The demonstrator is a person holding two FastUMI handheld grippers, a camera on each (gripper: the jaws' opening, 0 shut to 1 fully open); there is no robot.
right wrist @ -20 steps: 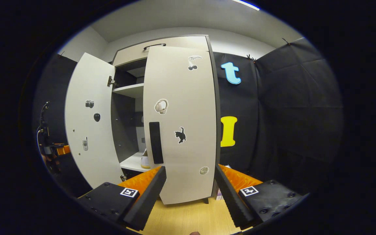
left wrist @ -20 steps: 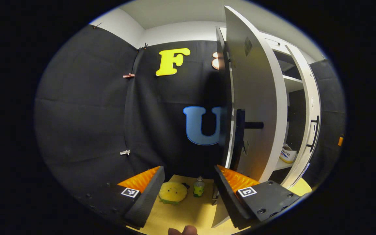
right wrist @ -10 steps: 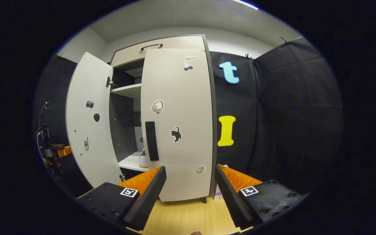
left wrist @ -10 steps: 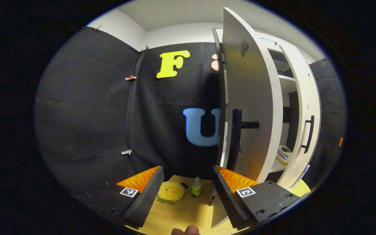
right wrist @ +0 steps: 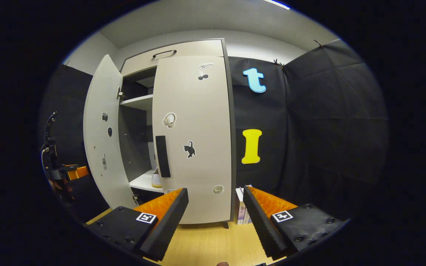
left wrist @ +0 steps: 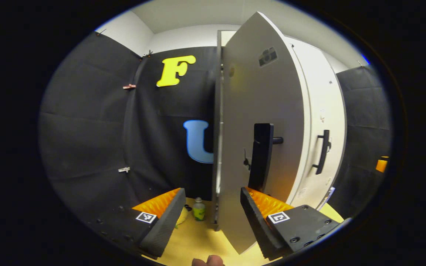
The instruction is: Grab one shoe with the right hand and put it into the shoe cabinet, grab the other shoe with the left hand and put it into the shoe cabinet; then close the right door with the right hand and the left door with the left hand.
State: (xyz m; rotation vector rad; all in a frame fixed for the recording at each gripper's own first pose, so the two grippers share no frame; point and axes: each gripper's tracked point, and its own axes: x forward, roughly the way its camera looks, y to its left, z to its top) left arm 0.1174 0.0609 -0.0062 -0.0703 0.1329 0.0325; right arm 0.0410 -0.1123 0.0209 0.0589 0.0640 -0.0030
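In the left gripper view the cabinet's left door [left wrist: 261, 96] stands ajar, its outer face and black handle [left wrist: 261, 157] just ahead. My left gripper [left wrist: 211, 216] is open, its right finger low against that door face; I cannot tell whether it touches. Beyond, the right door [left wrist: 325, 111] lies flush with the cabinet. In the right gripper view the right door [right wrist: 194, 122] looks closed and the left door [right wrist: 100, 140] is partly open. A pale shoe [right wrist: 156, 180] sits on the shelf [right wrist: 142, 183] in the gap. My right gripper [right wrist: 215, 218] is open and holds nothing, back from the cabinet.
A small green bottle [left wrist: 198, 209] and a yellow plush [left wrist: 181, 217] sit on the wooden floor [left wrist: 198, 240] left of the cabinet. Boxes [right wrist: 240, 210] stand at the cabinet's right foot. The other gripper [right wrist: 67, 171] shows at the far left.
The left door has swung further toward closing, hiding the shelf and shoe from the left gripper view. The right door has closed to flush. The right gripper has drawn slightly back.
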